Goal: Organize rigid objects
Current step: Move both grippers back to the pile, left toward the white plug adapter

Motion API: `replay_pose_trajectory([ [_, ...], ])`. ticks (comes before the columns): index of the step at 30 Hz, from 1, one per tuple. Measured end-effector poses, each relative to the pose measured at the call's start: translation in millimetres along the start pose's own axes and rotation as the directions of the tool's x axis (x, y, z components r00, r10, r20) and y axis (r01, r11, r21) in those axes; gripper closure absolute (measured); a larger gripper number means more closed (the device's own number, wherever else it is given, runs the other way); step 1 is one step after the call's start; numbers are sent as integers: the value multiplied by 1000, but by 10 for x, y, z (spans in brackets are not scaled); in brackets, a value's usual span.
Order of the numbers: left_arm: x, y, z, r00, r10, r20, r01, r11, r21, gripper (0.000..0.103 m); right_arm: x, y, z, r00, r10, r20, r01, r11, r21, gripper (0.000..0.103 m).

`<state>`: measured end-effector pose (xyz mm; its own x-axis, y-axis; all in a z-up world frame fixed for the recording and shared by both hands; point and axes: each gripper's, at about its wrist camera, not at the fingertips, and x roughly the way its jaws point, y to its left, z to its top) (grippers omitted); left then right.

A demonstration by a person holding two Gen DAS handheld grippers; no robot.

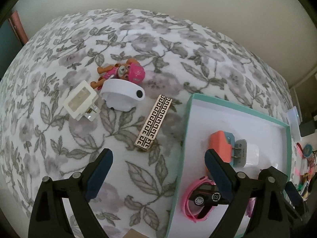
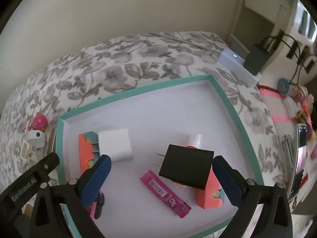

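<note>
Black charger (image 2: 186,168) lying in teal-rimmed tray (image 2: 138,83), centre of frame, leaning on orange block (image 2: 210,196). Right gripper (image 2: 162,180) jaws apart, pads clear of charger. Left gripper (image 1: 158,172) spread wide, empty, lower frame over floral bedspread (image 1: 59,138). Patterned bar (image 1: 153,122) mid-frame, outside tray.

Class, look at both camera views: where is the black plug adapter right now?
In the right wrist view, the black plug adapter lies inside the teal-rimmed box, lower right, leaning on a coral block, beside the pink tube.

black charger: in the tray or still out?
In. The black charger lies on the white floor of the tray, between the right gripper's open fingers.
</note>
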<state>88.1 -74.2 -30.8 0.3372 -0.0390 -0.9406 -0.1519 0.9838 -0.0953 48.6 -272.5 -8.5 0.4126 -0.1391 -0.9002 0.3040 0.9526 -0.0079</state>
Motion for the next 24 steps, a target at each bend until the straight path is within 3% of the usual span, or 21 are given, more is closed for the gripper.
replay_pose_trajectory([
  [4,-2,121,44,1000,1,-4,-1,999,-33,9,-62,105,5,1000,18,16,-17,1000,-20,0],
  [12,-90,615,202,997,74,15,-71,988,-138,9,-272,604,-19,993,98,64,-90,989,-115,0],
  [24,-288,1255,390,986,150,68,-130,964,-234,9,-320,1366,-204,981,190,39,-174,952,-250,0],
])
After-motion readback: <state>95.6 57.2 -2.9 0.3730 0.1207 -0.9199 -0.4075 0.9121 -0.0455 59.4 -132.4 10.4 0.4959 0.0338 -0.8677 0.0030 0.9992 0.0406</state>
